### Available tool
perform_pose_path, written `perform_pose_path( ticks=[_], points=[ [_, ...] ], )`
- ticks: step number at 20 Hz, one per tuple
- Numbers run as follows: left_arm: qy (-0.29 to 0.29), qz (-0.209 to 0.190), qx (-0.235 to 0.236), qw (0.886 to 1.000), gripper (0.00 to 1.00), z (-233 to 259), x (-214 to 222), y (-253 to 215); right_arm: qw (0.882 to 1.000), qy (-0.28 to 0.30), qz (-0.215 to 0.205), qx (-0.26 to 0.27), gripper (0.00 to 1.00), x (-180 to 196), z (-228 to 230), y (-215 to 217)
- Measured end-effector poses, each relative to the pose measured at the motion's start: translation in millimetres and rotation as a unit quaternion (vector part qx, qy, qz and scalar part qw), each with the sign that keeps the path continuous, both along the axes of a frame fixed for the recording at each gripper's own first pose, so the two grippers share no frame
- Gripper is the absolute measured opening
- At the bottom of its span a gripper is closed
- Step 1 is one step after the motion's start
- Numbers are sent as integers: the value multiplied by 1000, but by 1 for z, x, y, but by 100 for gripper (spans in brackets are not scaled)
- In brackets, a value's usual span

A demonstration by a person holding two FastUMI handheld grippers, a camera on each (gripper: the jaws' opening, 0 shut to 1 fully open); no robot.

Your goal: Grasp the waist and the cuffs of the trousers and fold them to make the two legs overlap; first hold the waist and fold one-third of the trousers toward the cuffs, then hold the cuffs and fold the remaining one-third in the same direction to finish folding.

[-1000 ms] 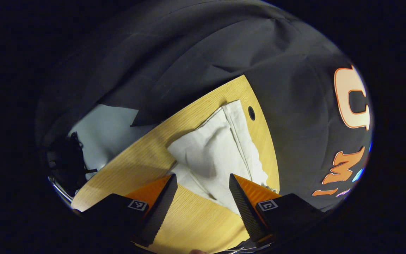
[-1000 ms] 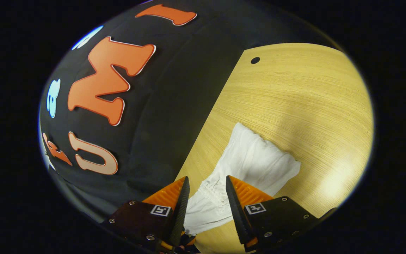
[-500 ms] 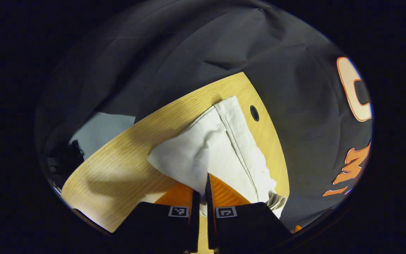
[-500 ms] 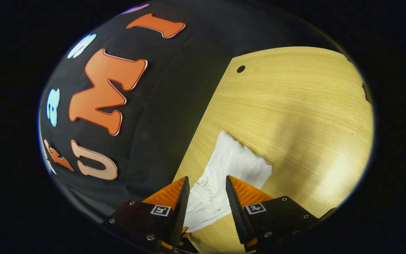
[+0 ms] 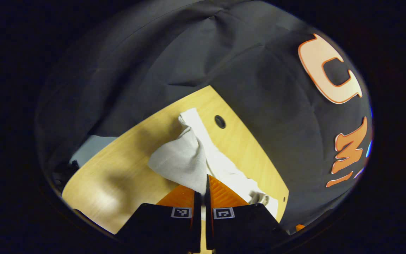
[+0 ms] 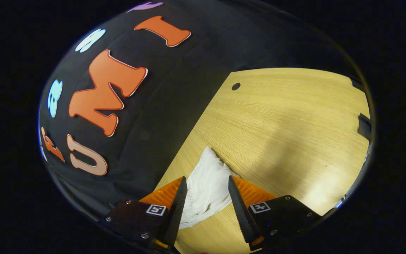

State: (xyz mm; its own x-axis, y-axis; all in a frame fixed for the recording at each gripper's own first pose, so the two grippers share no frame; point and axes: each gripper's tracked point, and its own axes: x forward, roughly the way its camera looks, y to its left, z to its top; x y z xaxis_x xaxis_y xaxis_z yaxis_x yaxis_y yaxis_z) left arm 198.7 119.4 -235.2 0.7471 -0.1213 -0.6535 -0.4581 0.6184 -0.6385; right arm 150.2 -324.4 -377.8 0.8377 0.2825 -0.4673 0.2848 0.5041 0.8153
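The white trousers [image 5: 220, 165] lie as a narrow strip along the far edge of the wooden table [image 5: 125, 176]. My left gripper [image 5: 203, 181] is shut on one corner of the cloth. From it a shaded flap [image 5: 180, 162] hangs lifted off the table. In the right gripper view the bunched waist end of the trousers [image 6: 206, 190] lies on the table [image 6: 287, 134]. It sits between the fingers of my right gripper [image 6: 205, 181], which stand apart on either side of it. Whether those fingers touch the cloth I cannot tell.
The black booth cloth [image 5: 196, 53] hangs right behind the table's far edge. A small round hole [image 5: 219, 121] [image 6: 235, 86] sits in the tabletop near that edge. Bare wood stretches to the right of the waist end. A dark fitting [image 6: 363, 125] sits at the table's right rim.
My left gripper closed on the trousers' corner and has lifted it, raising a flap. In the right gripper view the visible cloth has shrunk toward the fingers, whose gap has stayed the same.
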Motion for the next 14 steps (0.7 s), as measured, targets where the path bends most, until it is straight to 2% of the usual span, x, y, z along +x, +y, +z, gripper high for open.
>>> perform_pose_path(
  ticks=[3,4,5,6,9,14],
  points=[
    [-20,-6,8,1000,9,30,3,-19,999,-10,35,-34,83,-5,1,-4],
    [-28,-9,11,1000,9,43,3,-25,998,-13,43,-47,77,-5,1,-7],
    [-35,-13,16,999,9,54,5,-32,997,-18,47,-58,92,-5,3,-12],
    [-41,-18,19,999,9,63,7,-40,996,-23,51,-66,93,-5,4,-15],
    [-58,-29,22,998,7,90,12,-67,995,-29,60,-80,96,-6,4,-26],
    [-65,-22,5,998,9,110,23,-110,993,-35,66,-87,96,-10,-2,-42]
  ],
)
